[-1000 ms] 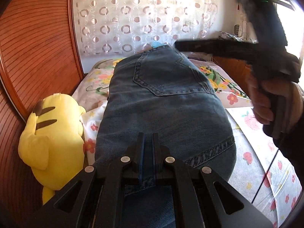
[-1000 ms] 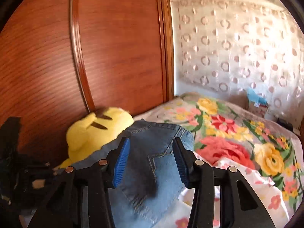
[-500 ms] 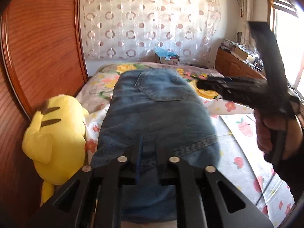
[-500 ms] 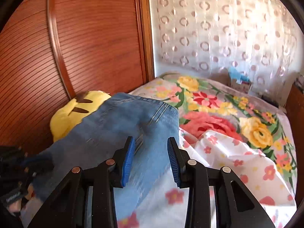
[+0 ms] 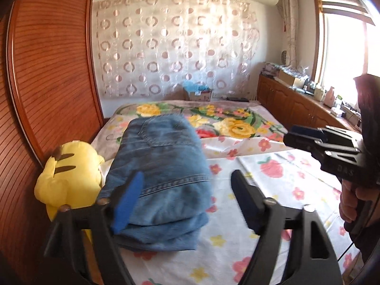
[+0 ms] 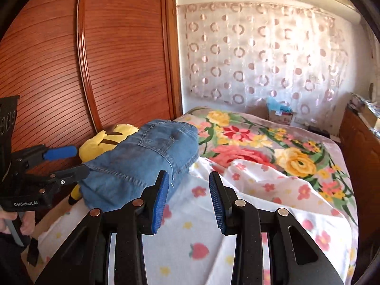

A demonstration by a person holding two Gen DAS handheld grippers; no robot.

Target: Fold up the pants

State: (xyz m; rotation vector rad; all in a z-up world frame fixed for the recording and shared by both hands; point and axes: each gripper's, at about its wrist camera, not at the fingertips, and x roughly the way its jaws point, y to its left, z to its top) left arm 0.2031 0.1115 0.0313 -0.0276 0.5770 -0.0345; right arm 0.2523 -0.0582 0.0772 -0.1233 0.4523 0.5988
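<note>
The blue jeans [image 5: 161,166] lie folded in a stack on the left side of the bed, back pocket up, also seen in the right wrist view [image 6: 147,156]. My left gripper [image 5: 187,175] hovers over their near edge. Its jaws are opening, and the pads stand apart from the denim. In the right wrist view the left gripper [image 6: 79,160] sits at the left end of the stack. My right gripper [image 6: 188,175] is open over the flowered sheet, to the right of the jeans, with nothing between its fingers. From the left wrist view the right gripper [image 5: 292,135] enters at the right, held by a hand.
A yellow plush toy [image 5: 68,173] lies against the jeans' left side, by the wooden wardrobe [image 5: 47,71]. The flowered bed sheet [image 5: 273,190] spreads to the right. A low wooden cabinet [image 5: 296,104] lines the right wall and a box [image 5: 198,92] stands behind the bed.
My left gripper, shut on the jeans' near edge before, has let go, opened wide and drawn back and up. My right gripper has swung away from the jeans to the right.
</note>
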